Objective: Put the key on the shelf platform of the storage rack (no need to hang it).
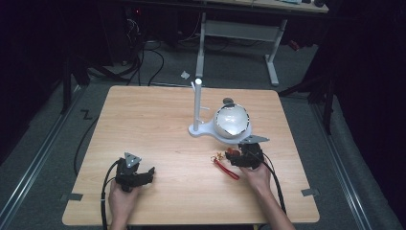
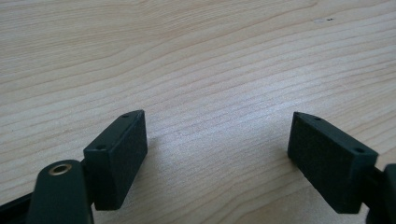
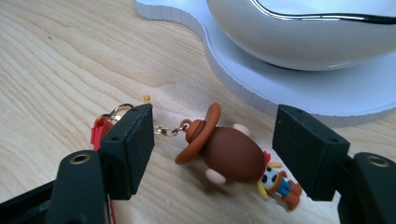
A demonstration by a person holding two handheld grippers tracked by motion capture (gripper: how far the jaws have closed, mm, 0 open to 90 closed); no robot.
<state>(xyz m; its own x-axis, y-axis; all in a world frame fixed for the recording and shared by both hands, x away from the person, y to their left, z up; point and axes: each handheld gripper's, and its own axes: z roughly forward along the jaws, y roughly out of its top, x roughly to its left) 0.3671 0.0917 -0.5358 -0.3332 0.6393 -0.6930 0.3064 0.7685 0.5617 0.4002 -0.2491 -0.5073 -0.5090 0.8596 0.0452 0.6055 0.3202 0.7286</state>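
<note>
A small toy figure (image 3: 231,153) with a brown head and an orange-brown cowboy hat lies on the wooden table (image 1: 158,124). A short chain joins it to a gold ring and a red strap (image 3: 98,130). My right gripper (image 3: 212,114) is open and straddles the figure, with both pads clear of it. From above, the right gripper (image 1: 244,154) sits just in front of the white bowl (image 1: 231,120), with the red strap (image 1: 226,168) to its left. My left gripper (image 1: 149,173) rests open near the front left; its jaws (image 2: 218,119) stand over bare wood.
The white bowl (image 3: 303,32) stands on a flat white base (image 3: 289,79), close behind the toy. A white upright pole (image 1: 197,103) with pegs rises from that base. Table edges lie near both hands at the front; a desk frame and cables sit beyond.
</note>
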